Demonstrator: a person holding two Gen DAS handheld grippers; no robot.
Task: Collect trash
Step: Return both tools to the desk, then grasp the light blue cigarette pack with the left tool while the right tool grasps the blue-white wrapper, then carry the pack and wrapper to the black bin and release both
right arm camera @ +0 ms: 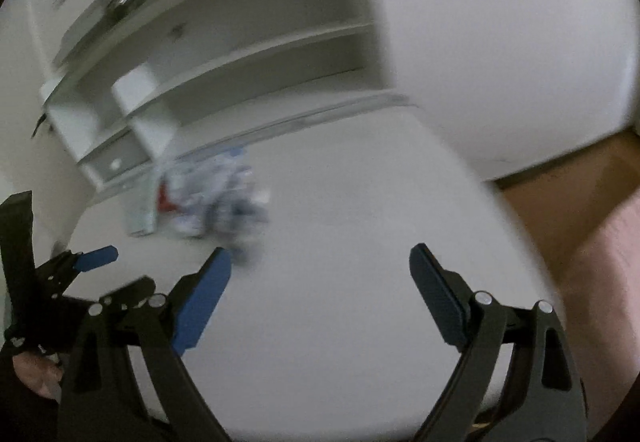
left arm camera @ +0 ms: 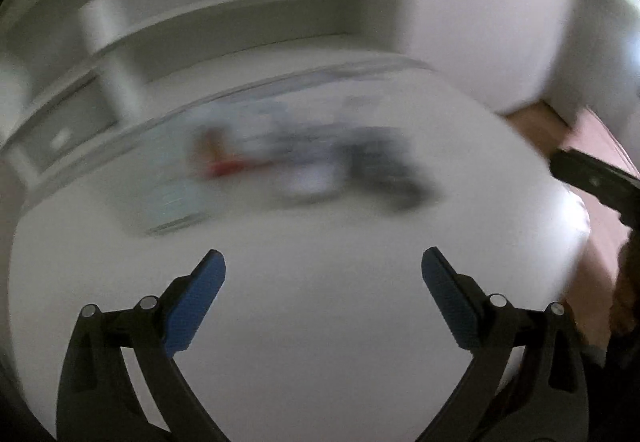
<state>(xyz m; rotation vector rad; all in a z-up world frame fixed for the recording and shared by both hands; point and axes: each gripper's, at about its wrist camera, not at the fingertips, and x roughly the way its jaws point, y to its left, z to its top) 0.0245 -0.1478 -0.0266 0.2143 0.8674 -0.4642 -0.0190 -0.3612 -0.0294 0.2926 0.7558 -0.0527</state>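
Both tongs stand wide apart with nothing between their blue pads; the left gripper (left arm camera: 323, 256) hangs over bare white table (left arm camera: 320, 322), and the right gripper (right arm camera: 320, 254) does the same beside it, each angled down toward the surface; neither touches anything. Everything is smeared with motion blur, so fine detail is lost. Trash (right arm camera: 208, 198) lies in a loose heap toward the far side of the table, well apart from either pair of pads; I can make out crumpled white and bluish wrappers, a patch of red, a pale flat packet at the left of the heap and something dark at its right, but no more than that. Behind the table, against the far wall, stands a white shelf unit (right arm camera: 240, 54) with open compartments. Brown floor (right arm camera: 580, 194) shows past the table's right edge. A hand (right arm camera: 36, 376) grips the left tool at the near left.
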